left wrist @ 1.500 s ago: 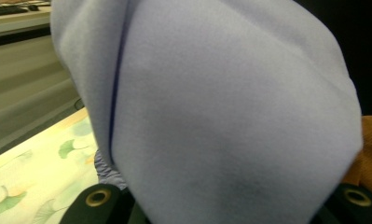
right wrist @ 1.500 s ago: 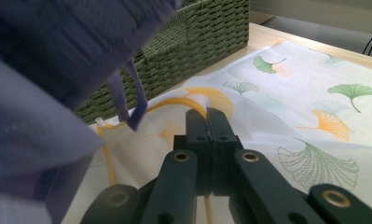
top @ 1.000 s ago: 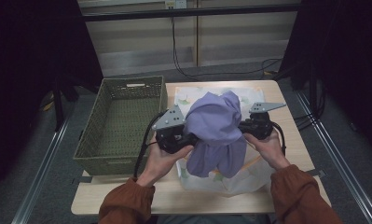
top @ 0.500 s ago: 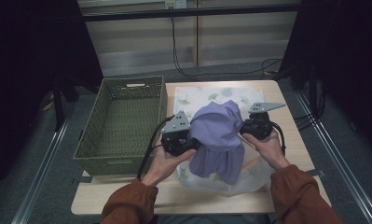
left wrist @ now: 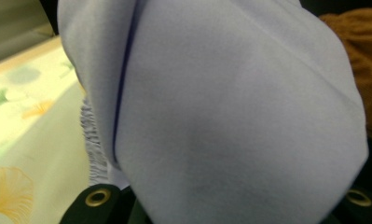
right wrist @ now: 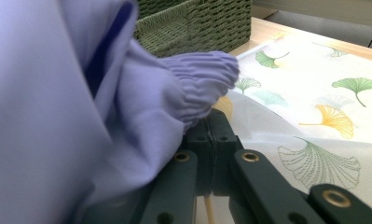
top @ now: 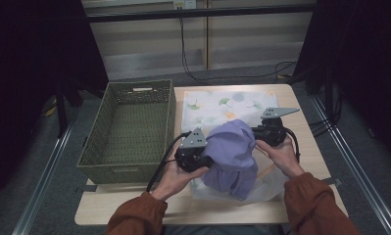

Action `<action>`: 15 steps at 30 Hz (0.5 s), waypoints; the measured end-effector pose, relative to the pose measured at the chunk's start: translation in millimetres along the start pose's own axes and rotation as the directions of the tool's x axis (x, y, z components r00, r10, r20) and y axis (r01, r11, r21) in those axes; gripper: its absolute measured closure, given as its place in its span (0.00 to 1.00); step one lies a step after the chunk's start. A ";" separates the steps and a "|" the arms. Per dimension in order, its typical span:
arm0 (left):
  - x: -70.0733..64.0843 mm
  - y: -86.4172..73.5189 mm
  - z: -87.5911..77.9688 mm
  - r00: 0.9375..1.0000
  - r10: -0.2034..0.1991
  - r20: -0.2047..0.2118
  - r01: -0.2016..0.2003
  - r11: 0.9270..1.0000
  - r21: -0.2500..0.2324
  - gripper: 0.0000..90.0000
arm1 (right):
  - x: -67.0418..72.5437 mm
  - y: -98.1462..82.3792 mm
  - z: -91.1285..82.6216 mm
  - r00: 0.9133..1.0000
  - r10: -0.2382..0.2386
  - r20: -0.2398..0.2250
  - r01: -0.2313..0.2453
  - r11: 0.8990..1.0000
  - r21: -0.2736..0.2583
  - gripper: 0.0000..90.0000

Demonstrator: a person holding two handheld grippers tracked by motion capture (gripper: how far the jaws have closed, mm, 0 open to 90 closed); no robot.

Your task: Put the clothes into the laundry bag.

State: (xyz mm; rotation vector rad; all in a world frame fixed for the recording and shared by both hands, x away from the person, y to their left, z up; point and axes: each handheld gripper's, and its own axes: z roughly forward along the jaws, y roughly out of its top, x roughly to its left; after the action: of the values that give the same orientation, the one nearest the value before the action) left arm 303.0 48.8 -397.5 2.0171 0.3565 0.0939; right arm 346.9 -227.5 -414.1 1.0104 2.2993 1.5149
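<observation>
A lavender garment [top: 232,152] with elastic cuffs hangs bunched between my two grippers, low over a white cloth with a ginkgo-leaf print [top: 217,105]. My left gripper [top: 203,159] grips its left side; in the left gripper view the garment [left wrist: 230,116] drapes over the jaws and hides their tips. My right gripper [top: 259,134] holds the right side. In the right gripper view the right gripper [right wrist: 212,116] has its jaws pressed together, with a gathered cuff [right wrist: 197,88] at their tip.
A green woven basket [top: 119,171], nothing in it, stands on the table's left side, close to my left hand. A thin translucent sheet [top: 274,186] lies under the garment near the front edge. Bare tabletop [top: 305,142] shows at the right.
The garment has come down from a raised hold to just above the printed cloth. My left gripper has moved right and slightly toward the person. The right one has barely shifted.
</observation>
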 end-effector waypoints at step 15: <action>1.1 -16.2 25.3 1.000 -0.013 0.027 0.010 0.995 0.100 0.90 | 1.4 0.5 1.1 1.000 -0.005 -0.002 0.005 1.000 0.002 1.00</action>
State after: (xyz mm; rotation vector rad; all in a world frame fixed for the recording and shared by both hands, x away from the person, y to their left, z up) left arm 306.2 34.2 -423.5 2.1131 0.3615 0.0421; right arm 346.6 -225.7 -413.9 1.0038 2.3036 1.5123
